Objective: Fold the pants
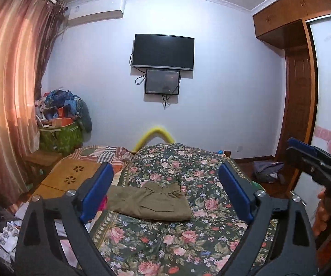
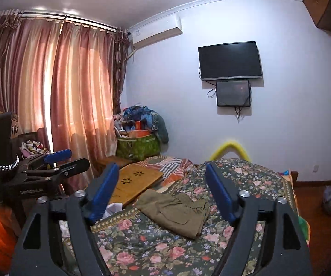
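The olive pants [image 1: 151, 202] lie folded into a flat rectangle on the floral bedspread [image 1: 165, 241], a pocket flap facing up. My left gripper [image 1: 165, 172] is held above and short of them, open wide, with nothing between its blue pads. In the right wrist view the same pants [image 2: 177, 211] rest on the bedspread [image 2: 156, 248]. My right gripper [image 2: 162, 170] hovers before them, also open and empty. Each gripper shows in the other's view: the right gripper [image 1: 303, 154] at the right edge, the left gripper [image 2: 59, 158] at the left.
A wooden lap board [image 1: 71, 174] lies on the bed left of the pants. A green bag [image 1: 61, 138] heaped with clothes stands by the curtain [image 1: 8, 80]. A grey bag [image 1: 266, 170] sits on the floor by the wardrobe [image 1: 299, 92]. A TV [image 1: 163, 53] hangs on the far wall.
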Motion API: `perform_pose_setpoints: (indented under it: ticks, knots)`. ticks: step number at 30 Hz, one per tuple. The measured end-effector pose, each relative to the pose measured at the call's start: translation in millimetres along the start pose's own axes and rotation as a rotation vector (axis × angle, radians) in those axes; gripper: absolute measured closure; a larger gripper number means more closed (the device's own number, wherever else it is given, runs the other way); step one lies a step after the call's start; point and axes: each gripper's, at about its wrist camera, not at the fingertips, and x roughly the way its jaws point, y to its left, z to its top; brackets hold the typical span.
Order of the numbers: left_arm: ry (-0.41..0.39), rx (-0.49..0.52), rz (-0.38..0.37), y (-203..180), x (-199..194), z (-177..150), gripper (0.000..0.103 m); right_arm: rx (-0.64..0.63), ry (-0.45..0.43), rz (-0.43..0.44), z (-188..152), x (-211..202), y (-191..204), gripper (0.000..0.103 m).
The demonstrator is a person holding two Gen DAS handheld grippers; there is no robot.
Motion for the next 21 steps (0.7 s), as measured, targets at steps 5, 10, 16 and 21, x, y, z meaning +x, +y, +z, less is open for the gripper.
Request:
perform_pose_setpoints:
  ticks: [5, 10, 16, 21]
  knots:
    - [-0.008, 0.011, 0.034, -7.5, -9.5, -10.2, 0.0, 0.0, -0.013, -0.044, -4.8, -3.5, 4.6, 0.007]
    - [-0.015, 0.024, 0.048, -11.0, -13.4, -16.7, 0.0, 0.02, -0.013, -0.074, -7.4, -2.2, 6.3, 0.001]
    - [-0.017, 0.012, 0.042, -10.3, -15.1, -18.0, 0.0, 0.02, -0.008, -0.082, -10.2, -4.9, 7.2, 0.001]
    - [-0.022, 0.003, 0.041, -7.7, -14.6, -17.8, 0.0, 0.015, -0.008, -0.088, -12.5, -8.1, 7.1, 0.001]
